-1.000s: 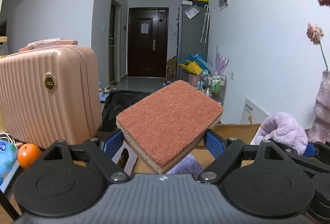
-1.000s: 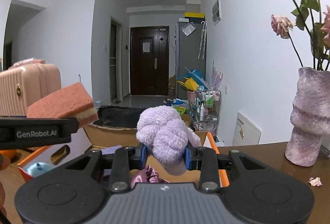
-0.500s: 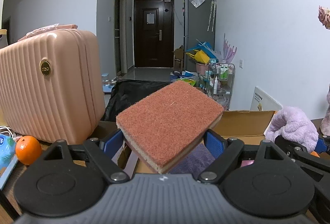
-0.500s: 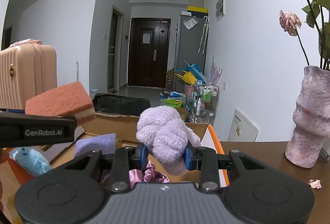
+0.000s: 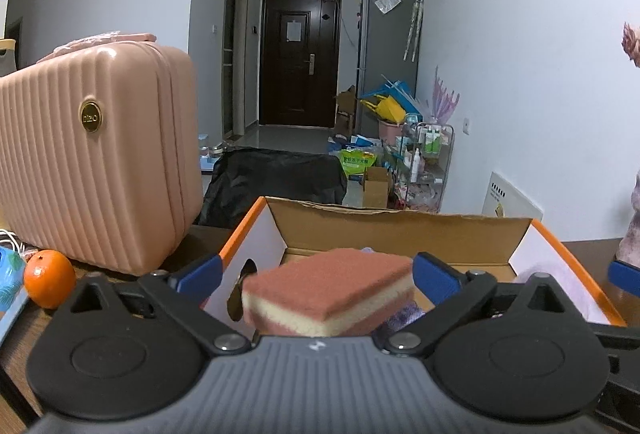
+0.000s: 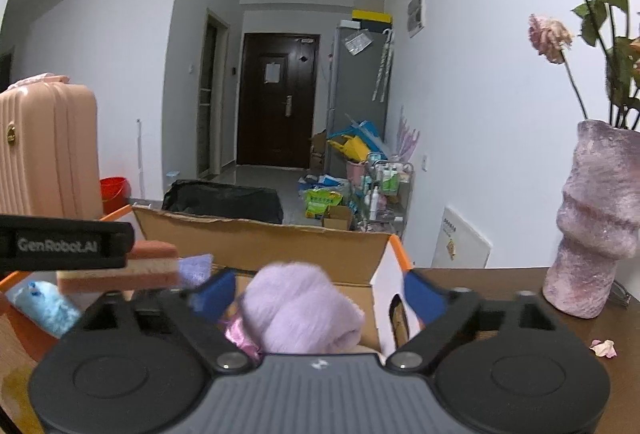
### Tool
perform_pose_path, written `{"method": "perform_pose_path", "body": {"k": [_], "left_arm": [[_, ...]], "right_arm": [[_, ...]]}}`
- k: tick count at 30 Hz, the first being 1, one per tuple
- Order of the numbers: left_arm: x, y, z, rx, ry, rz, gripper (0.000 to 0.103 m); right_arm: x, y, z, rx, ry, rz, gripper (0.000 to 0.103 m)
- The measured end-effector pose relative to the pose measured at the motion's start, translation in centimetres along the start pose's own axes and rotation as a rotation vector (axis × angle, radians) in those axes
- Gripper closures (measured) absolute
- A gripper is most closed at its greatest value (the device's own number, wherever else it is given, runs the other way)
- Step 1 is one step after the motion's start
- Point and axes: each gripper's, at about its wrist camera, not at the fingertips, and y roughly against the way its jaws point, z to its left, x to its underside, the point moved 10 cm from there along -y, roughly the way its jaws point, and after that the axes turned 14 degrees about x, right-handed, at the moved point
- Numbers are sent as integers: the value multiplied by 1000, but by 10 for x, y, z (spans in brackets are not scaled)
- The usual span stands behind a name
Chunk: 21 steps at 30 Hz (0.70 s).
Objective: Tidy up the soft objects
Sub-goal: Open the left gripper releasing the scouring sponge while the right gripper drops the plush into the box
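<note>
A white-walled hallway is running back to a dark door, and a brown wooden table (image 6: 500,282) is filling the foreground. A pink ribbed suitcase (image 5: 92,162) is standing on its left part, with a cardboard box (image 5: 400,230) with orange-edged flaps sitting open beside it. A mottled purple vase (image 6: 596,230) is holding wilted roses at the right. The left gripper (image 5: 316,270) is hovering over the box with its jaws opening wide; the reddish sponge (image 5: 332,286) is lying between them, clear of both blue pads. The right gripper (image 6: 316,294) is doing the same, jaws opening, and the lilac plush bundle (image 6: 300,310) is sitting loose between its fingers inside the box. 1 orange (image 5: 49,284) is resting just in front of the suitcase.
</note>
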Motion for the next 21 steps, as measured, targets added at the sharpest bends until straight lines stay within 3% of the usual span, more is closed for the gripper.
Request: {"method": "perform_pose_path", "body": {"k": [2,11,21], "left_arm": [[1,0,3,5,14,-3,0],[1,3,11,22,60,-17,0],[4,8,6,42,44,-28,0]], "right_arm": [[1,-1,-2,8,-7,1,0],[3,-3,-8,-3,-41,23,0],[6,5,-10,-4,-31,6,0]]}}
